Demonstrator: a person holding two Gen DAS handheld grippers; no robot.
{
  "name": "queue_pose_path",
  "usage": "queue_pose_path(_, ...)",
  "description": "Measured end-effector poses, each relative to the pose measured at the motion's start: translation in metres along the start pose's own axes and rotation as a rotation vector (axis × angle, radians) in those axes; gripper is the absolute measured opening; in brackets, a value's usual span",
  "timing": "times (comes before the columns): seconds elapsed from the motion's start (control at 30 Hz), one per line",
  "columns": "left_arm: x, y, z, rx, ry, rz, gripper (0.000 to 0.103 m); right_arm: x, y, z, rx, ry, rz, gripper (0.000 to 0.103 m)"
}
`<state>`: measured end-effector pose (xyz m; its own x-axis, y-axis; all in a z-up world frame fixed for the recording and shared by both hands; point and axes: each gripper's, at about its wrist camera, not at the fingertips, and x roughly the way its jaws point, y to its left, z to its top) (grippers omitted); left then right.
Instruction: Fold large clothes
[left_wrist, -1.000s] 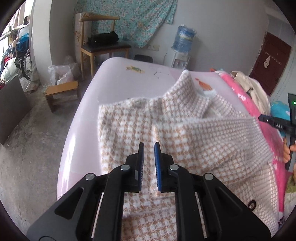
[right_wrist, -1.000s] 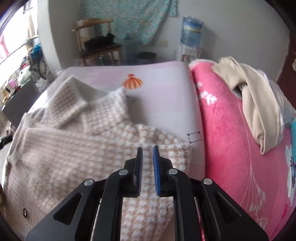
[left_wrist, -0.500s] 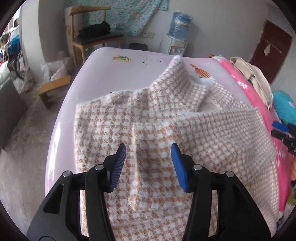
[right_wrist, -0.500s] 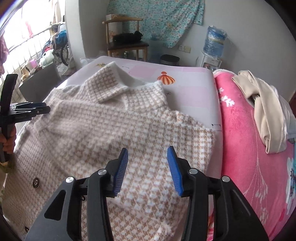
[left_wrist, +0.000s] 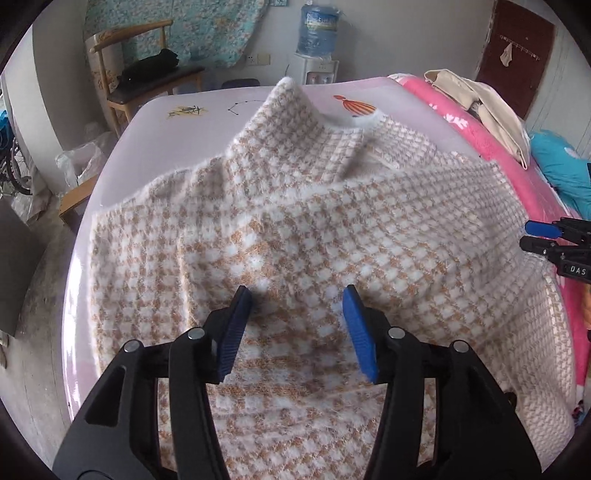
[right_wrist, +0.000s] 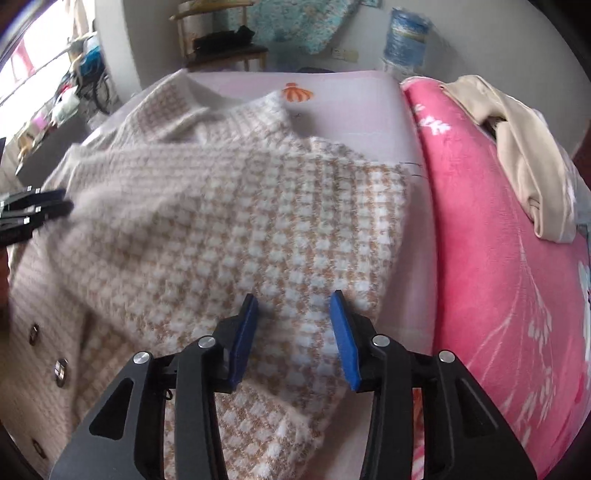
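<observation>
Houndstooth coat (left_wrist: 332, 229): beige and white, spread on pale pink bed sheet (left_wrist: 207, 110), collar toward the far edge, sleeves folded across the body, buttons along the near left edge in the right wrist view.
Left gripper (left_wrist: 297, 321): jaws wide apart, holding nothing, above the coat.
Right gripper (right_wrist: 293, 325): likewise.
Pink blanket (right_wrist: 498, 258): beside the sheet.

Houndstooth coat (left_wrist: 317, 221), fuzzy knit, tan-and-white check, white edging. Lies flat, front up, on the pale pink bed sheet (left_wrist: 207, 110). Collar (left_wrist: 291, 107) toward the bed's far edge; both sleeves folded across the body. Dark round buttons (right_wrist: 61, 367) along the front opening.
</observation>
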<state>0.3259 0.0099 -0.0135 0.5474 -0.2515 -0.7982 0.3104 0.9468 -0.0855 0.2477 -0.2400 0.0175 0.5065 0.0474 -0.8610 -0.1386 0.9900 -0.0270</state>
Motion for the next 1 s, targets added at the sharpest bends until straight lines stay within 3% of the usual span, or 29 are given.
queue_pose_path(0.07, -0.005, 0.001, 0.006, -0.006, -0.025, -0.039, 0.05, -0.011, 0.0, 0.01, 0.015, -0.043, 0.029, 0.039)
queue_pose_path(0.17, 0.002, -0.001, 0.016, -0.018, -0.023, -0.037, 0.05, -0.011, 0.005, 0.03, 0.014, -0.094, 0.033, 0.039)
queue_pose_path(0.23, 0.015, -0.003, 0.021, -0.026, -0.011, -0.006, 0.052, 0.009, 0.007, 0.04, 0.016, -0.076, 0.053, 0.04)
queue_pose_path(0.3, 0.026, -0.005, 0.021, -0.009, -0.017, 0.041, 0.053, 0.045, 0.005, 0.043, 0.017, 0.004, -0.002, 0.041)
queue_pose_path(0.33, 0.027, -0.006, 0.022, 0.0, -0.025, 0.05, 0.053, 0.051, 0.005, 0.043, 0.025, 0.001, 0.003, 0.042)
queue_pose_path(0.47, 0.017, -0.003, 0.022, -0.018, -0.015, 0.045, 0.053, 0.03, 0.0, 0.041, 0.073, -0.018, 0.027, 0.043)
queue_pose_path(0.57, -0.007, 0.0, 0.011, -0.025, -0.02, 0.008, 0.053, -0.004, 0.0, 0.022, 0.09, -0.045, 0.08, 0.047)
queue_pose_path(0.6, -0.015, -0.001, 0.007, -0.017, -0.022, 0.001, 0.054, -0.019, 0.0, 0.012, 0.093, -0.06, 0.087, 0.056)
queue_pose_path(0.67, -0.032, -0.007, -0.007, 0.006, -0.017, -0.013, 0.059, -0.042, 0.001, -0.008, 0.103, -0.083, 0.092, 0.063)
queue_pose_path(0.83, -0.066, -0.03, -0.048, 0.035, 0.019, -0.06, 0.064, -0.08, -0.001, -0.07, 0.198, -0.065, 0.155, 0.065)
queue_pose_path(1.0, -0.082, -0.059, -0.094, 0.059, 0.039, -0.096, 0.065, -0.077, 0.006, -0.119, 0.236, 0.001, 0.131, 0.065)
